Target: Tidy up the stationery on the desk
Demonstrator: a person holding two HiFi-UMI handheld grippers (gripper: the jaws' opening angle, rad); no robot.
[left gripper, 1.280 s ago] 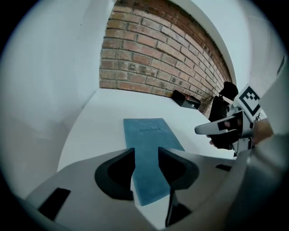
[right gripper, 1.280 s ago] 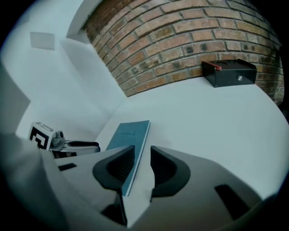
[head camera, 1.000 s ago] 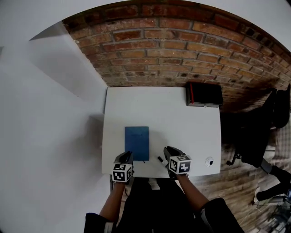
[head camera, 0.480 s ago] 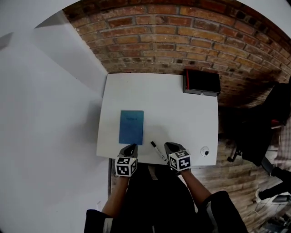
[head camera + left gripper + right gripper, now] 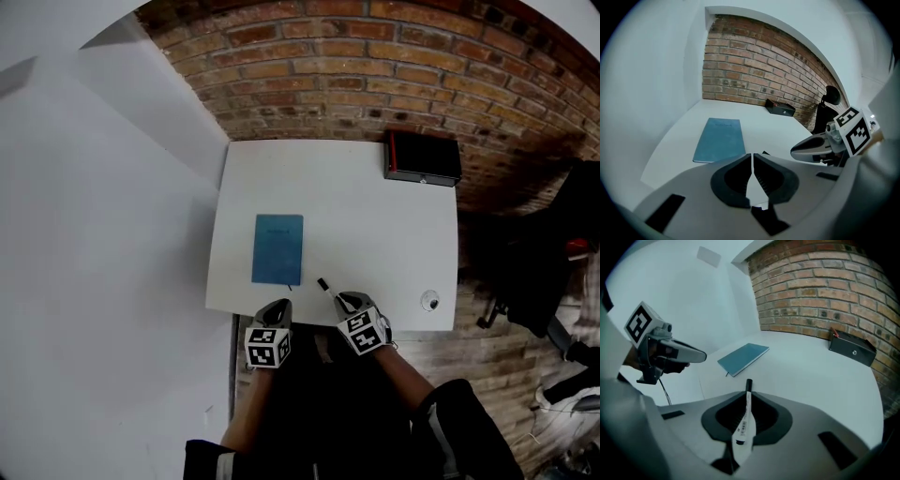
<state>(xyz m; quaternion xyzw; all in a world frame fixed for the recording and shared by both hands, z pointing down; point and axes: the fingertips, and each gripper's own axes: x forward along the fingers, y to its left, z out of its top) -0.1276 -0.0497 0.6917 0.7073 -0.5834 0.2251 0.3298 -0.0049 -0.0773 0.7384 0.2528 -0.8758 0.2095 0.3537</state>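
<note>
The right gripper (image 5: 349, 302) has its jaws clamped on the marker (image 5: 746, 413); the left gripper's (image 5: 752, 161) jaws meet, empty. The blue notebook (image 5: 277, 248) is probably not yet tidied.

Holds white pen (image 5: 743, 426) tight in jaws of right gripper (image 5: 748, 397), black cap (image 5: 749, 383) forward. Beyond, on white desk (image 5: 806, 380): blue notebook (image 5: 743, 358) left, black box (image 5: 851, 350) right, by brick wall (image 5: 811, 291).

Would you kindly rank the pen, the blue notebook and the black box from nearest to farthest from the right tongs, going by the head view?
1. The pen: gripped in the right tongs, sticking out ahead of them.
2. The blue notebook: flat on the desk, ahead and to the left.
3. The black box: at the desk's far right corner.
</note>
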